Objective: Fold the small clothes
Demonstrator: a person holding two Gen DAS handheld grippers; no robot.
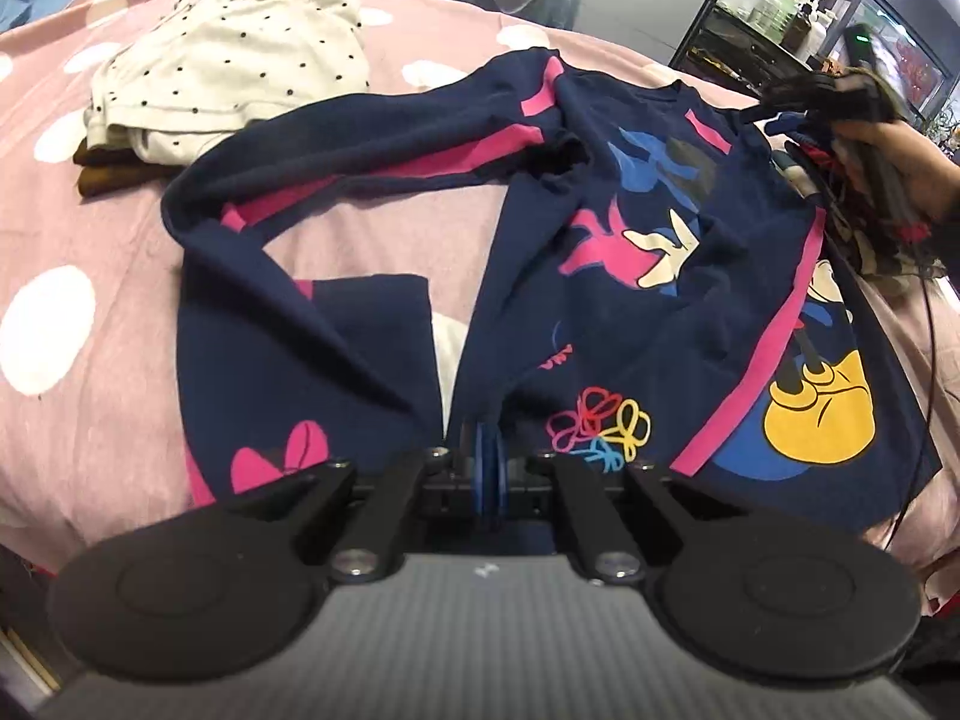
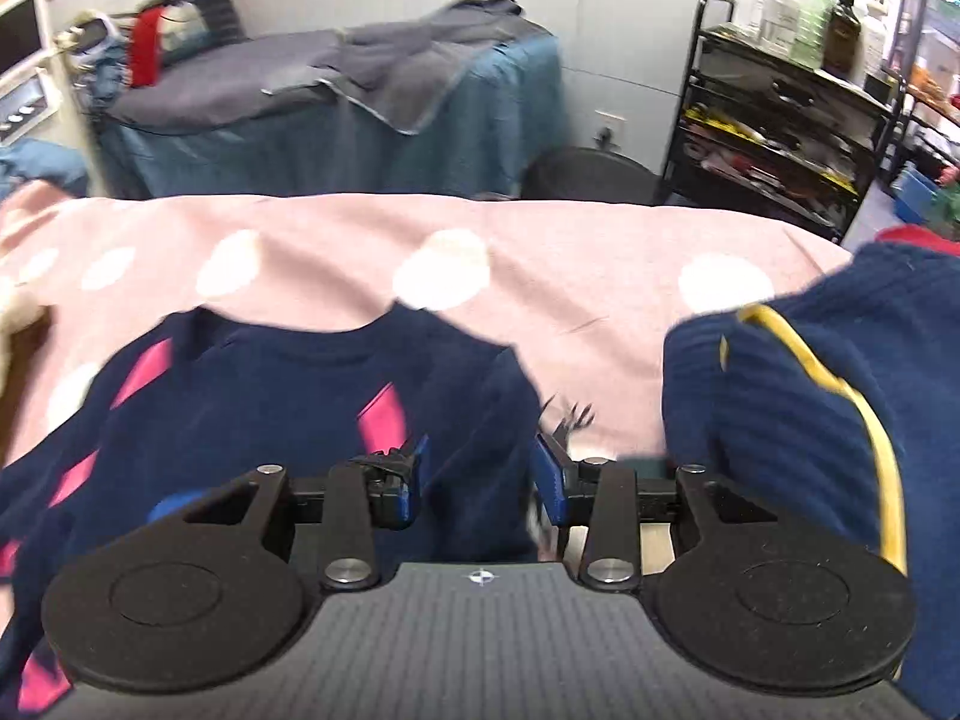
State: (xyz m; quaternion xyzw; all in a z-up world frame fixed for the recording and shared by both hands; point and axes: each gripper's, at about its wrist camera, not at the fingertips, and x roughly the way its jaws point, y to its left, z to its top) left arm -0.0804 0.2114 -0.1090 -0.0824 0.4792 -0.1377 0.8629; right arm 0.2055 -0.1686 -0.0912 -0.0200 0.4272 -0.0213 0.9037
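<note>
The left hand-held gripper [image 1: 483, 456] is pinching the navy cartoon shirt [image 1: 630, 252] at its hem; the right hand-held gripper [image 2: 480, 474], jaws apart, is reaching the shoulder, needing to clamp before folding.

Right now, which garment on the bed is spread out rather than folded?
The navy cartoon-print top with pink stripes, lying open with a sleeve stretched out. The cream polka-dot garment sits bundled on a dark brown item behind it.

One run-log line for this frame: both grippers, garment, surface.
left gripper: shut on navy shirt hem | right gripper: open, over shirt shoulder | shirt: spread, unfolded, on pink dotted cover | polka-dot top: folded, beside
</note>
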